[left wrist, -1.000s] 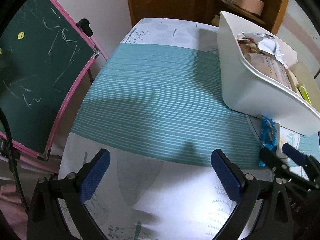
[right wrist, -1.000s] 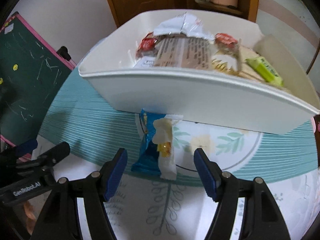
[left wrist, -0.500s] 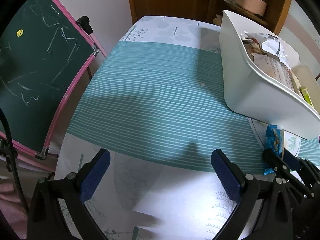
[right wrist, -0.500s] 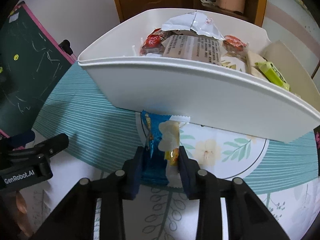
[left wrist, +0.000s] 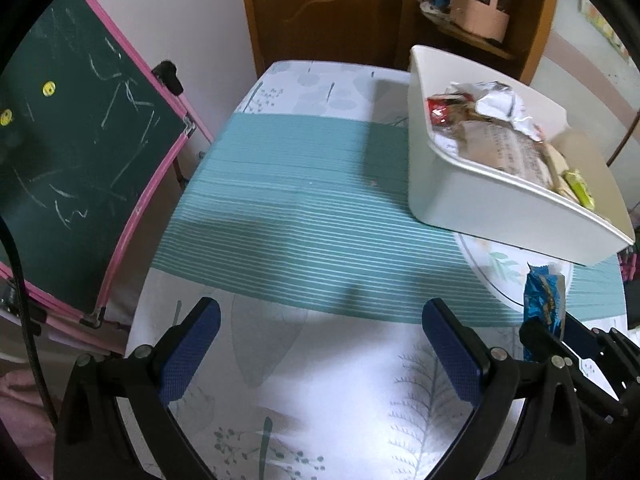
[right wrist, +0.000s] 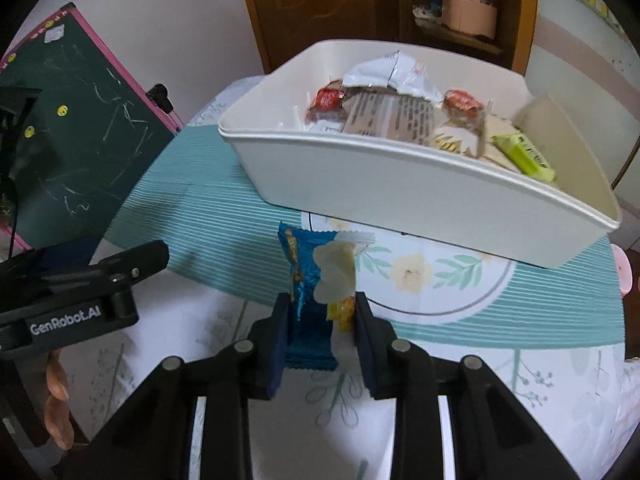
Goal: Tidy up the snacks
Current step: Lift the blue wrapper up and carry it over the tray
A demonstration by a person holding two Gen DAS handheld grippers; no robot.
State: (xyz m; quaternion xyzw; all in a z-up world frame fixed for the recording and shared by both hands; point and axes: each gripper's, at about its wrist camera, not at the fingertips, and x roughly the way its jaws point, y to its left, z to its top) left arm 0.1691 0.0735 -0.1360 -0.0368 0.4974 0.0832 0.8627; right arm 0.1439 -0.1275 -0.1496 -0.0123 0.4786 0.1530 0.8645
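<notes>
Table: the teal-striped, leaf-printed tablecloth (left wrist: pixel 304 216) lies bare across the left and centre of the left wrist view, up to the cloth's far edge.
Bin: the white plastic bin of snacks (right wrist: pixel 400 184) sits upper right, the same spot as a second ago.
Packet: the blue foil snack packet (right wrist: pixel 308 304), flat on the cloth a second ago, now stands lifted at centre frame, just below the bin's wall.
Right gripper (right wrist: pixel 320 344): jaws, wide a second ago, now clamped on the packet.
Left gripper (left wrist: pixel 320 348): jaws spread wide, holding nothing.
</notes>
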